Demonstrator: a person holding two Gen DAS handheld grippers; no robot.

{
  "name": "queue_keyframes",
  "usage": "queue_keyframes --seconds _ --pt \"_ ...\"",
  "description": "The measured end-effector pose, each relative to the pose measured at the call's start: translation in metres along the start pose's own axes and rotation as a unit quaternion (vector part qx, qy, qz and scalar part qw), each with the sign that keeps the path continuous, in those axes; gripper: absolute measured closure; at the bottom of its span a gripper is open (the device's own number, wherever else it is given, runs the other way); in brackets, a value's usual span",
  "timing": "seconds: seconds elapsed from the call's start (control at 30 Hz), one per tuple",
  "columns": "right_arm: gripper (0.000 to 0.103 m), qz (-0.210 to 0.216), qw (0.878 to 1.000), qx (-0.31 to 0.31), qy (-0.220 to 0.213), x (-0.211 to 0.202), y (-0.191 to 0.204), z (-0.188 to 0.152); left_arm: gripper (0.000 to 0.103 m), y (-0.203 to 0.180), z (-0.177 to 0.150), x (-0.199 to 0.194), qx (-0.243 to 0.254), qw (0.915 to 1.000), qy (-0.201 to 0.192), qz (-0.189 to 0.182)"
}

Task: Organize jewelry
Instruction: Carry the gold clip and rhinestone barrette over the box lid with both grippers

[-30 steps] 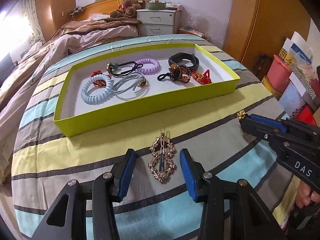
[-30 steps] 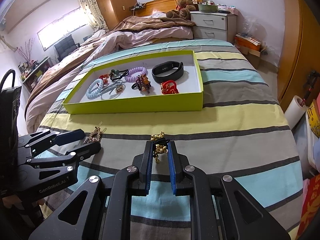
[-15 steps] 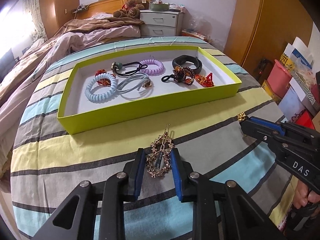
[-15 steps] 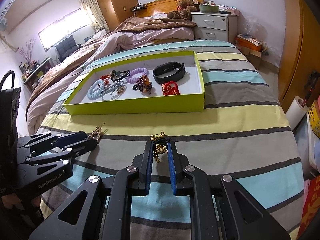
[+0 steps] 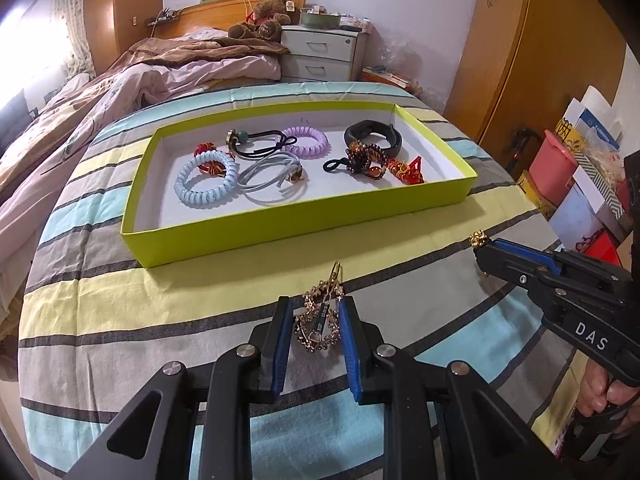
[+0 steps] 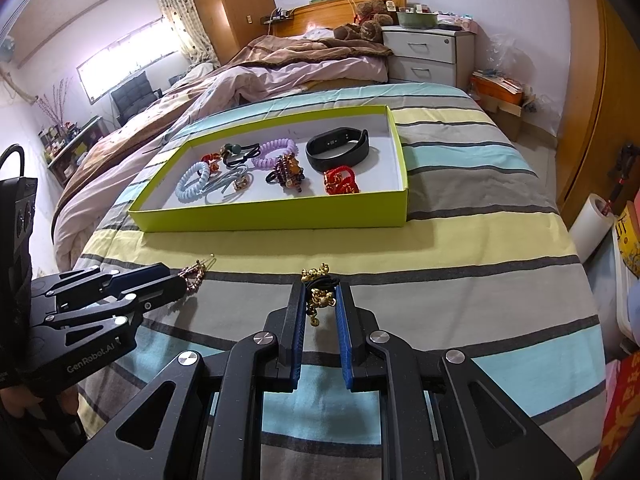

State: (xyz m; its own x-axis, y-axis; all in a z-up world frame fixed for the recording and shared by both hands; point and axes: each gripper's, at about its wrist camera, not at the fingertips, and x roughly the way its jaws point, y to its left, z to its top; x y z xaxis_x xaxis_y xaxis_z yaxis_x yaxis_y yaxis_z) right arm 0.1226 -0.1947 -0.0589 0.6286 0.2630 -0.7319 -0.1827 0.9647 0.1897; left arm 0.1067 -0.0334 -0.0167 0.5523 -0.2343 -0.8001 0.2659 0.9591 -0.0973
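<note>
An ornate gold hair clip [image 5: 320,320] sits between the blue pads of my left gripper [image 5: 315,302], just above the striped bedspread. The jaws are closing, and both pads touch its sides. In the right wrist view the clip [image 6: 196,274] sticks out of the left gripper [image 6: 180,284]. My right gripper [image 6: 320,288] is shut on a black hair tie with gold bells [image 6: 318,296], and the bells [image 5: 478,238] show at its tip in the left wrist view. Beyond both stands a lime-green tray [image 5: 280,228] holding several hair ties and bracelets.
The tray holds a blue coil tie [image 5: 205,184], a purple coil tie [image 5: 306,141], a black wristband [image 5: 372,134] and a red ornament [image 5: 408,170]. A rumpled duvet [image 5: 180,68] lies beyond. A white nightstand [image 5: 320,54] is behind it, and boxes [image 5: 580,184] are stacked at the right.
The left jaws have come together from wide apart onto the gold hair clip, and the left view has edged towards the tray. The right gripper has kept still with its hair tie.
</note>
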Motion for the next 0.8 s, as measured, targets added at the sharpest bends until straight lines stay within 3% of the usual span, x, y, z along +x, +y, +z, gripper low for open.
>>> queue_keyframes --seconds 0.5,0.8 --pt "0.088 0.01 1.0 -0.003 -0.029 -0.017 0.004 0.011 0.079 0.016 0.006 -0.031 -0.019 0.9991 -0.035 -0.018" --pt "0.088 0.022 0.998 -0.021 -0.047 -0.019 0.016 0.029 0.079 0.029 0.024 -0.046 -0.03 0.9974 -0.065 -0.01"
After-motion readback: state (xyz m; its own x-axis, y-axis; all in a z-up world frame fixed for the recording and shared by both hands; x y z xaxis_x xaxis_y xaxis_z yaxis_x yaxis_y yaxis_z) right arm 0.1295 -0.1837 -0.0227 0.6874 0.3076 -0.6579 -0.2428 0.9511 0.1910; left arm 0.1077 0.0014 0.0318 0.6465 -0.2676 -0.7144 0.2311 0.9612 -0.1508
